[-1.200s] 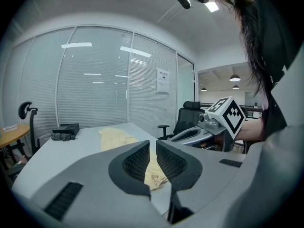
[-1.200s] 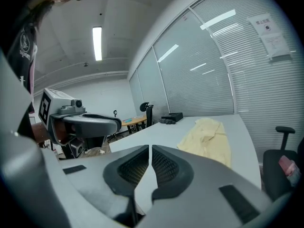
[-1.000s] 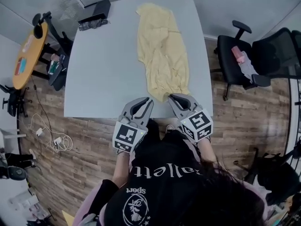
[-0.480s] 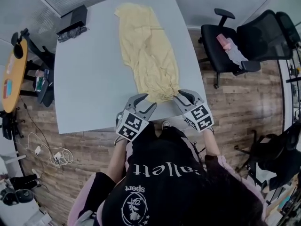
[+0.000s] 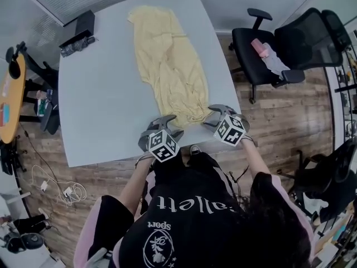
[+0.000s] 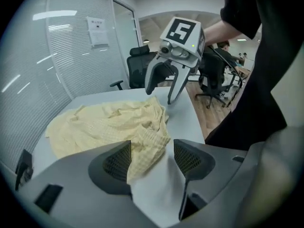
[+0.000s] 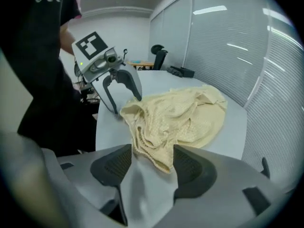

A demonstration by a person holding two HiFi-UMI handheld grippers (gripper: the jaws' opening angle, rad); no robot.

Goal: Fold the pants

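Observation:
Pale yellow pants (image 5: pixel 167 66) lie rumpled, lengthwise, on the grey table (image 5: pixel 95 105), their near end by the front edge. My left gripper (image 5: pixel 162 124) is low at that end's left corner and my right gripper (image 5: pixel 218 116) at its right corner. Both have just been opening their jaws and stand open. In the left gripper view the pants' corner (image 6: pixel 142 148) lies between the open jaws of the left gripper (image 6: pixel 152 158), close to the left pad. In the right gripper view a bunched hem (image 7: pixel 159 156) lies inside the open right gripper (image 7: pixel 152 158), with neither pad pressing on it.
A black box (image 5: pixel 78 27) sits at the table's far left corner. Black office chairs (image 5: pixel 268 43) with a pink item and cloth stand to the right. An orange round table (image 5: pixel 8 88) and floor cables (image 5: pixel 61 191) are at left. The person's body is close to the front edge.
Both grippers have come down onto the near end of the pants and their jaws have gone from shut to wide open. The pants lie as before.

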